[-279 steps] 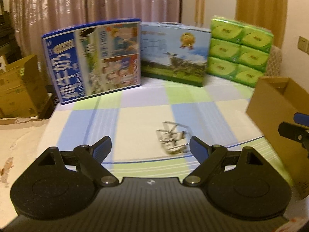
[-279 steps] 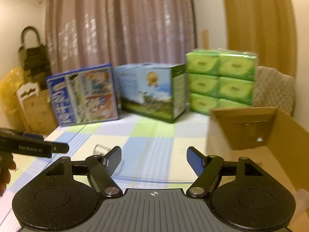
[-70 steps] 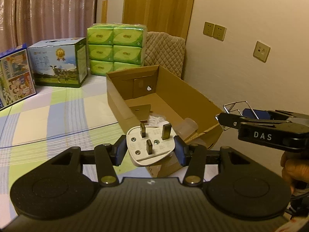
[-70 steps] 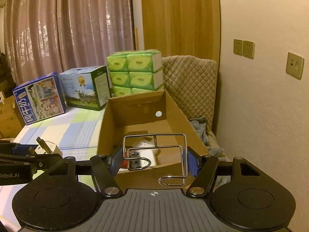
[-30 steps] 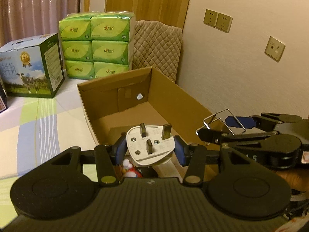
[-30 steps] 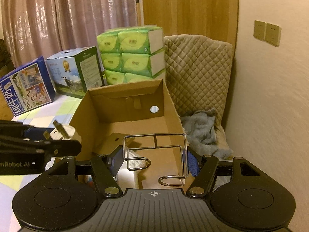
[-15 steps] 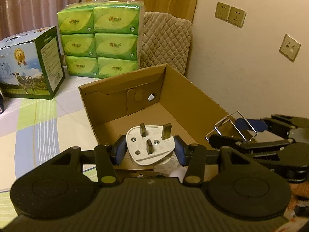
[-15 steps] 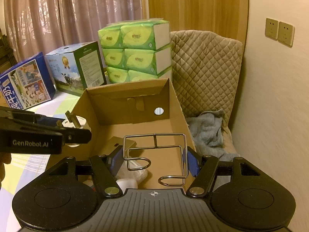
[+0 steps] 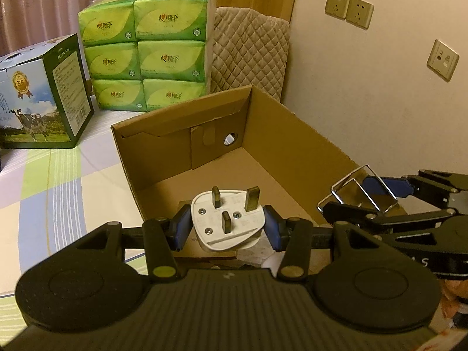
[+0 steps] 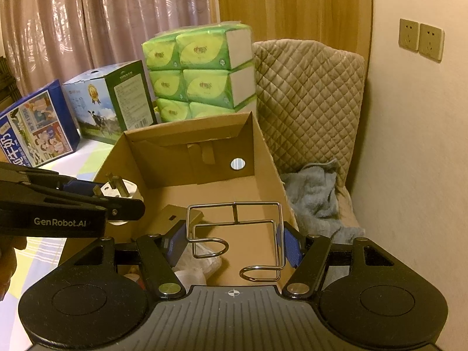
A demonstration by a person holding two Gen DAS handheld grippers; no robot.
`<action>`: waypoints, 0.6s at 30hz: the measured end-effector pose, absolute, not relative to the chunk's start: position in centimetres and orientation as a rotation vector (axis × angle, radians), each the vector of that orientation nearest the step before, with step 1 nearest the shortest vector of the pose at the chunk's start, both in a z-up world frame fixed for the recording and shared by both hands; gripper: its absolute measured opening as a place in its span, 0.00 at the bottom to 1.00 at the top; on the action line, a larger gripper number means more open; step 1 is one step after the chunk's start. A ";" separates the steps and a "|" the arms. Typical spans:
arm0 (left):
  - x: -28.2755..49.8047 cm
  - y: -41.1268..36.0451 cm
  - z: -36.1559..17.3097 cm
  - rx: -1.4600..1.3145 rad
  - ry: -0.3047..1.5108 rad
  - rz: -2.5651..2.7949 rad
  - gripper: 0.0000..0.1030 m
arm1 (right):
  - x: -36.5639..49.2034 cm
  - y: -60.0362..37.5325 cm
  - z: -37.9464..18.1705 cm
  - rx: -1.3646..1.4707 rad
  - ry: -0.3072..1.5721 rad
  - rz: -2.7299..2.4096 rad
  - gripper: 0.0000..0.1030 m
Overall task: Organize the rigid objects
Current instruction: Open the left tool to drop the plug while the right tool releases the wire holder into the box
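My left gripper (image 9: 226,228) is shut on a white three-pin plug (image 9: 226,219), held above the near end of an open cardboard box (image 9: 280,146). The plug also shows in the right wrist view (image 10: 121,190) at the left, over the box's left wall. My right gripper (image 10: 234,244) is shut on a bent chrome wire rack (image 10: 237,234), held above the box (image 10: 263,152); the rack also shows in the left wrist view (image 9: 359,190) at the right. A small cardboard piece (image 10: 172,215) and white items (image 10: 201,266) lie inside the box.
Green tissue packs (image 9: 146,49) and a milk carton box (image 9: 41,99) stand behind the box on a checked bed cover (image 9: 58,181). A blue box (image 10: 32,131) stands further left. A quilted cushion (image 10: 310,99) and grey cloth (image 10: 316,193) lie right, against a wall with sockets (image 9: 349,8).
Both grippers have moved forward over the box with their objects still held. The box now fills more of both views.
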State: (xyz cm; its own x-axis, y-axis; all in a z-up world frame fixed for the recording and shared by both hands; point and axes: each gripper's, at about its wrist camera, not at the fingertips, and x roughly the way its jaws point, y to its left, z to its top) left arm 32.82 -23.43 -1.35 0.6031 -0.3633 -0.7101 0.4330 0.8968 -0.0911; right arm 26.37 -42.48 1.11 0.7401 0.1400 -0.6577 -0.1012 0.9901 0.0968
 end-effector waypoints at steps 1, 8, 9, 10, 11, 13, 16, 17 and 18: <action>32.8 -23.4 -1.3 0.098 0.794 -0.457 0.47 | 26.4 -42.4 1.1 0.056 0.725 0.132 0.61; 32.7 -22.9 -0.6 0.099 0.767 -0.437 0.53 | 26.4 -42.4 1.2 0.059 0.723 0.131 0.61; 32.7 -22.8 -0.5 0.099 0.765 -0.435 0.53 | 26.3 -42.4 1.1 0.059 0.722 0.131 0.61; 32.7 -22.7 -0.4 0.095 0.763 -0.433 0.53 | 26.3 -42.4 1.3 0.060 0.721 0.132 0.61; 32.7 -22.5 -0.3 0.089 0.761 -0.430 0.53 | 26.3 -42.4 1.3 0.061 0.720 0.133 0.61; 32.5 -22.1 -0.1 0.087 0.754 -0.423 0.53 | 26.3 -42.2 1.5 0.059 0.719 0.135 0.61; 32.3 -21.5 0.2 0.088 0.747 -0.416 0.53 | 26.4 -42.0 1.7 0.059 0.719 0.140 0.61; 32.2 -21.4 0.3 0.088 0.744 -0.411 0.53 | 26.4 -41.8 1.8 0.058 0.718 0.140 0.61; 32.1 -21.2 0.4 0.090 0.740 -0.406 0.53 | 26.5 -41.7 1.8 0.056 0.718 0.141 0.61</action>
State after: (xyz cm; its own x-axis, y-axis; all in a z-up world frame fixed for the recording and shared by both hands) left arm 32.05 -21.16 0.44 0.6643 -0.3276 -0.6718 0.3905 0.9185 -0.0618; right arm 26.52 -41.69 1.82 0.7444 0.1480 -0.6511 -0.1094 0.9890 0.0998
